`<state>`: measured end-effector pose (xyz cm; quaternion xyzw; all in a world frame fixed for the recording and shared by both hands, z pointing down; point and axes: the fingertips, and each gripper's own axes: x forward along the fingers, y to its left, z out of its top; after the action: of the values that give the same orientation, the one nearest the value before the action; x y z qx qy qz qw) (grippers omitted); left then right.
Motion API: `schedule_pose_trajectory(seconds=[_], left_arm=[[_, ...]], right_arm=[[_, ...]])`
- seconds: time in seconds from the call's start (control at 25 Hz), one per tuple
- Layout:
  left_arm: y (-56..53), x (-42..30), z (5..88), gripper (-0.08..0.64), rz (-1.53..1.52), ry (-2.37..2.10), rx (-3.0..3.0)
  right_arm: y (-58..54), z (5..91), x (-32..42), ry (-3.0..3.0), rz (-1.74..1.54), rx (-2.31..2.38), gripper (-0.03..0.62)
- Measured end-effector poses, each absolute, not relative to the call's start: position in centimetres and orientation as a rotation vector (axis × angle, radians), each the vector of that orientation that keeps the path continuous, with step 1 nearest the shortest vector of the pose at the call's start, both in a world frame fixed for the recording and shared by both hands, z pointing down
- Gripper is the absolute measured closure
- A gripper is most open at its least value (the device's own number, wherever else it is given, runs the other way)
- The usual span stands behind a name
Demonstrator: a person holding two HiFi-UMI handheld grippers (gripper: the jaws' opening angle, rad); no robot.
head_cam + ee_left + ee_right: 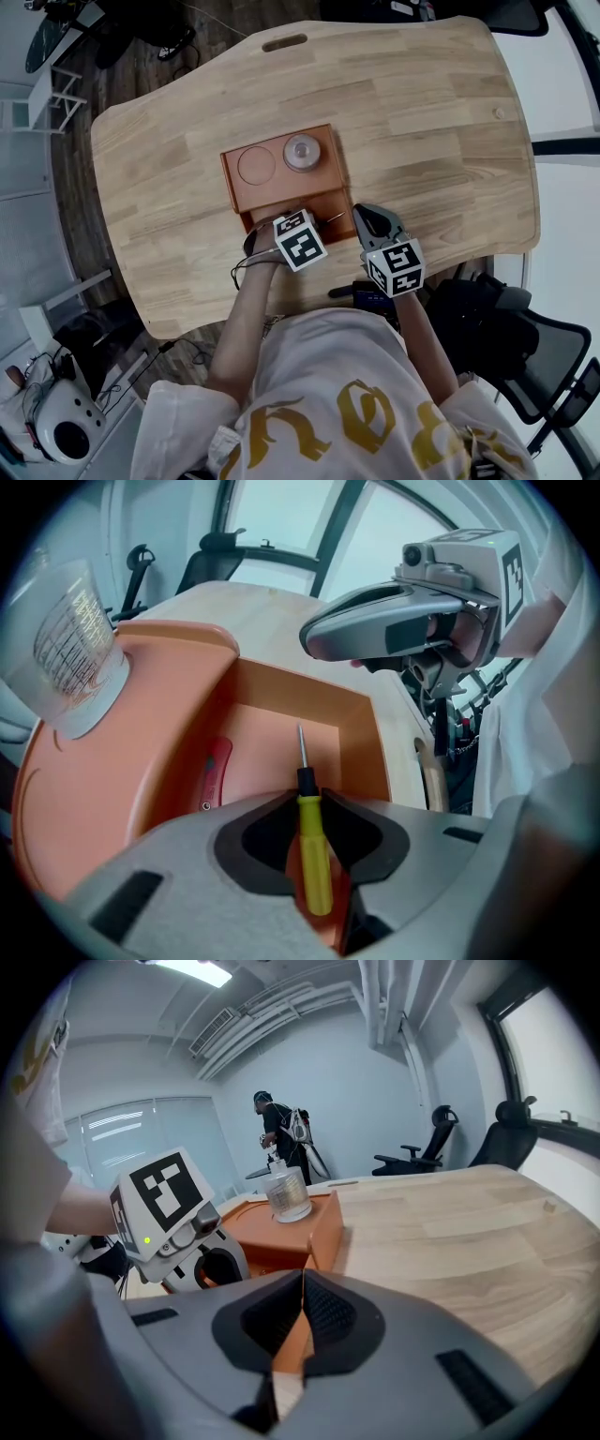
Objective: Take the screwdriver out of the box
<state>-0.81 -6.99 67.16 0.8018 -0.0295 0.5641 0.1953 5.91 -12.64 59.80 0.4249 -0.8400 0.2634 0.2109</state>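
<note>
Left gripper view gives me the clearest read: my left gripper [305, 797] is tipped steeply down into the open near compartment of the orange box [309, 682]. Its jaws stand part way closed with the screwdriver [314, 860] between them. Both pads look to be touching the top of the yellow handle, just below the black collar. I judge that I have a grip on it, though a light one as far as I can tell. The metal shaft points away from me toward the far wall of the compartment, and the whole tool is inside the box walls, so the lift-out is not yet done. A red-handled tool [217, 775] lies by the compartment's left wall, apart from the screwdriver. A clear cup [70, 653] stands on the raised far part of the box. In the right gripper view my right gripper [302, 1279] has its jaws drawn together on a thin orange edge. I take that edge to be the near right wall of the box, held to steady it on the wooden table [469, 1232]. By my reckoning the reach and the grasp are made. What is left is to raise the screwdriver clear of the walls without snagging the tip, and bring it out over the table.
</note>
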Motion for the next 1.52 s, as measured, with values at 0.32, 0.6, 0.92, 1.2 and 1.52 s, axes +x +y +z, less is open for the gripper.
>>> schedule_pose_trajectory(seconds=[0.32,0.6,0.92,1.2,1.52], left_arm=[[-7.2,-1.2,67.0,0.479,1.489,-0.157,2.210],[-7.6,-1.3,65.7,0.479,1.451,-0.270,2.261],[-8.4,-1.5,63.6,0.479,1.285,-0.432,2.342],[-9.1,-2.1,61.5,0.479,1.169,-0.553,2.410],[-10.0,-2.8,59.4,0.479,1.027,-0.723,2.467]], right_arm=[[-12.6,59.1,5.9,-2.351,0.746,1.207,0.580],[-12.5,57.9,6.5,-2.367,0.716,1.217,0.580],[-12.2,56.8,5.8,-2.399,0.696,1.216,0.580],[-12.2,55.6,5.3,-2.446,0.739,1.220,0.580],[-12.9,54.0,5.6,-2.481,0.809,1.292,0.580]])
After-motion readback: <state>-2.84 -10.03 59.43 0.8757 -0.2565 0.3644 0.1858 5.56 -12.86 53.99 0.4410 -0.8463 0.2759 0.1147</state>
